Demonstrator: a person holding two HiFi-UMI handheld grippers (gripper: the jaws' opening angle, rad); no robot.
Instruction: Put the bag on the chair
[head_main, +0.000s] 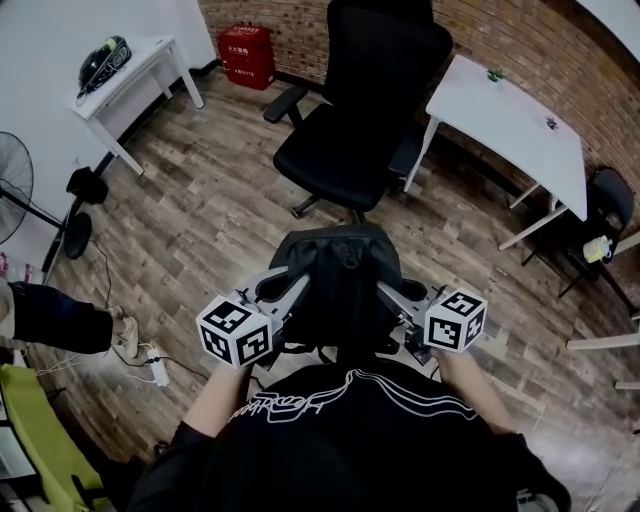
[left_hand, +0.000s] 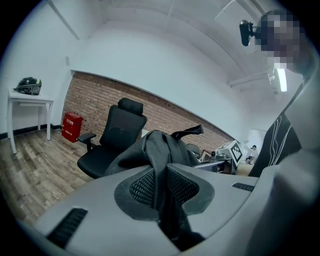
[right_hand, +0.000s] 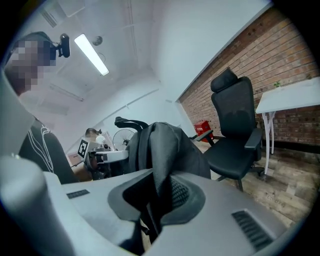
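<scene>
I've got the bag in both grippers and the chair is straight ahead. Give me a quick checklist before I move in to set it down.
1. Left gripper clamped on the bag fabric: ok.
2. Right gripper clamped on the bag: ok.
3. Chair seat bare, nothing lying on it: ok.
4. Open front of the seat faces the bag, backrest on the far side: ok.
5. Bag above the seat: not ok; it hangs short of the chair, over the floor.
6. Chair will stay put when loaded: cannot tell.
</scene>
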